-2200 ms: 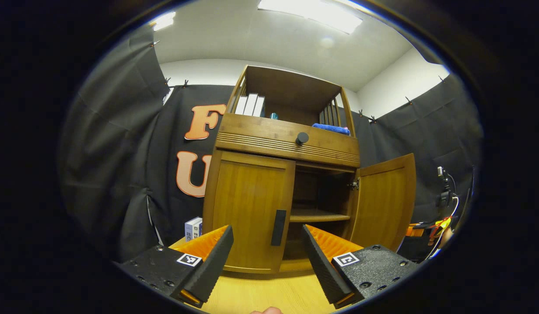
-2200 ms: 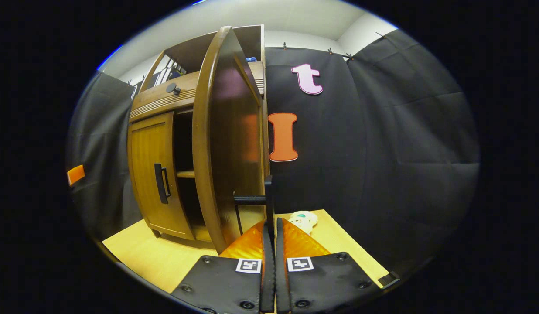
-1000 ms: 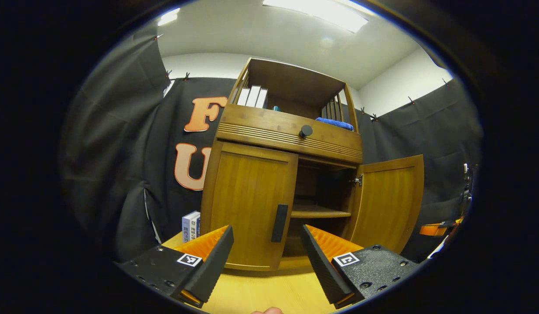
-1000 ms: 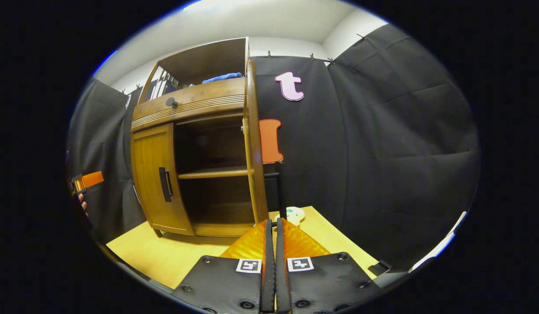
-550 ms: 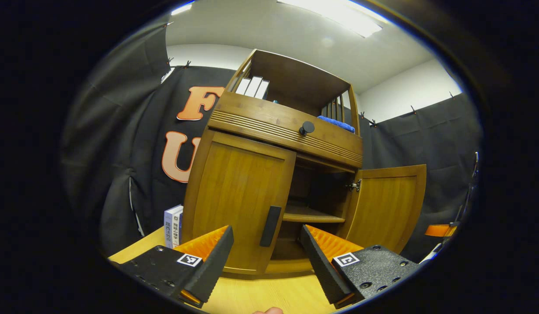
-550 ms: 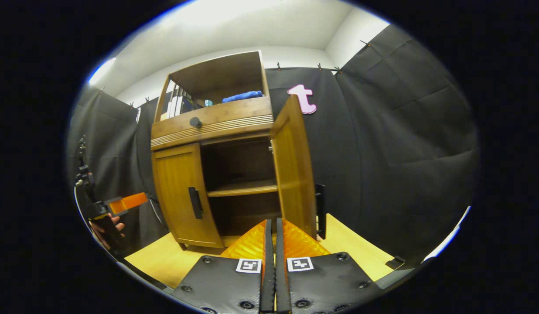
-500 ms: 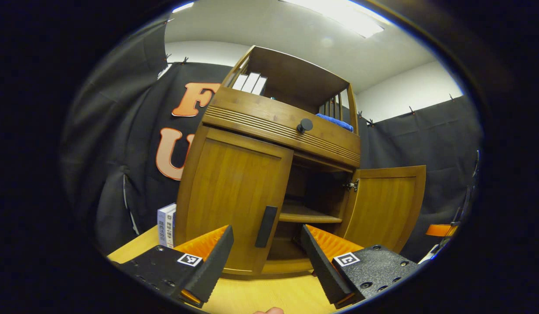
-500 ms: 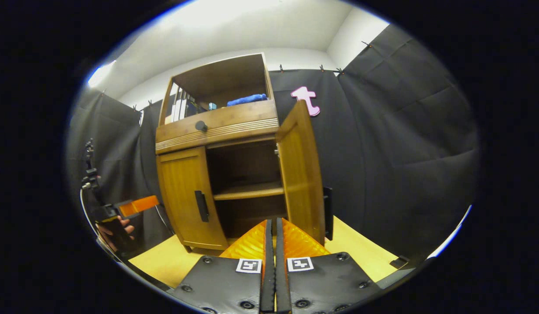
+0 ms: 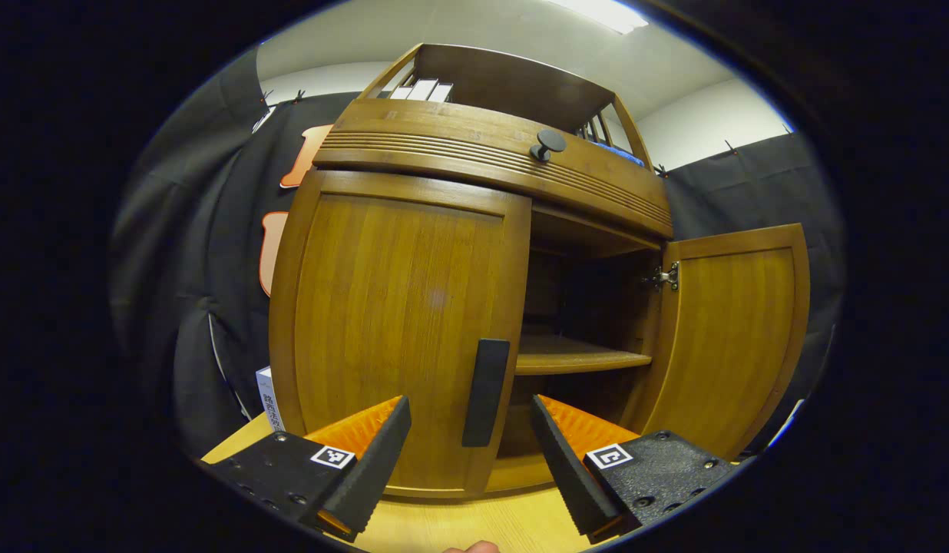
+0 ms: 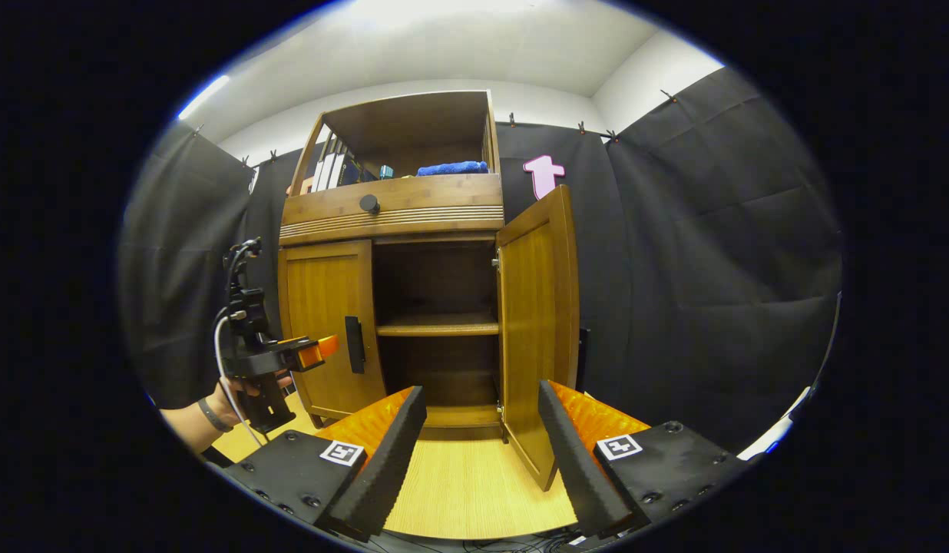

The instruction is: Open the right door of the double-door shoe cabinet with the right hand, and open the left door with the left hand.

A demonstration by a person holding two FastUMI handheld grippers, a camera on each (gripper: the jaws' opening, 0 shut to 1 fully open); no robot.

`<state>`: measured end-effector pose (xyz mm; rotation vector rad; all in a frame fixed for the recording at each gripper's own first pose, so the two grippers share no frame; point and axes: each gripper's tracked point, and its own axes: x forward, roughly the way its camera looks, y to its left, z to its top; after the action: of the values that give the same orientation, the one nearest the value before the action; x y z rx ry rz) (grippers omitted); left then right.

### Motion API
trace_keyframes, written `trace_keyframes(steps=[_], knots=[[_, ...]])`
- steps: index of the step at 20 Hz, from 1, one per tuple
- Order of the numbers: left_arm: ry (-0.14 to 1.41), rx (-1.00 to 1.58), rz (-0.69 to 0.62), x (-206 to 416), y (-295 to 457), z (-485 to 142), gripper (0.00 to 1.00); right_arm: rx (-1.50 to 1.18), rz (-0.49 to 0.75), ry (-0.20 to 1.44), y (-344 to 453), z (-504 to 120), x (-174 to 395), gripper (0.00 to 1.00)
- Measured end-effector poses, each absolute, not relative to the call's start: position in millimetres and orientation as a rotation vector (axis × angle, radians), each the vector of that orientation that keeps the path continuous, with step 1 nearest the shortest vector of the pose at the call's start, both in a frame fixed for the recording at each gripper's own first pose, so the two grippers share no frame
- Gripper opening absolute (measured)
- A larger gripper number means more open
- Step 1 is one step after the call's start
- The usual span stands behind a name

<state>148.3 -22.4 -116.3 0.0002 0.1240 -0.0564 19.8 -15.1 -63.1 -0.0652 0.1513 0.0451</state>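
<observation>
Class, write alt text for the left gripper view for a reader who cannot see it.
The open left tongs point at the dark handle of the shoe cabinet's closed left door, close ahead. The right door stands swung open, showing a bare inner shelf.

Both views are evenly lit from above and sharp, with no motion blur; a ceiling light panel (image 9: 597,11) glares white in the left gripper view; the ceiling washes out pale in the right gripper view; the shoe cabinet (image 10: 413,223) interior lies in deep shadow; fisheye distortion bows its edges strongly in the left gripper view; the surface (image 10: 474,491) is bright.
</observation>
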Motion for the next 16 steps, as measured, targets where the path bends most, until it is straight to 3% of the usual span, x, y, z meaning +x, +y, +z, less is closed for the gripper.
trace_keyframes(steps=[1, 3, 10, 11, 13, 15, 16], knots=[[0.117, 0.011, -0.054, 158, -23, -118, 0.91, -0.057, 0.048, 0.16, -13, -66, 16, 0.95], [0.129, 0.02, -0.051, 176, -27, -126, 0.95, -0.044, 0.054, 0.172, -10, -71, 14, 0.95], [0.192, 0.066, 0.006, 219, -21, -168, 0.94, -0.034, 0.039, 0.165, -12, -70, 5, 0.95], [0.195, 0.067, 0.013, 225, -19, -172, 0.91, -0.038, 0.032, 0.166, -14, -69, 3, 0.95], [0.191, 0.06, 0.025, 227, -13, -173, 0.93, -0.042, 0.015, 0.172, -19, -71, 3, 1.0], [0.182, 0.064, 0.03, 228, -12, -173, 0.99, -0.033, 0.0, 0.175, -23, -70, 2, 1.0], [0.177, 0.066, 0.036, 228, -12, -174, 0.99, -0.027, 0.001, 0.176, -23, -71, 2, 0.95]])
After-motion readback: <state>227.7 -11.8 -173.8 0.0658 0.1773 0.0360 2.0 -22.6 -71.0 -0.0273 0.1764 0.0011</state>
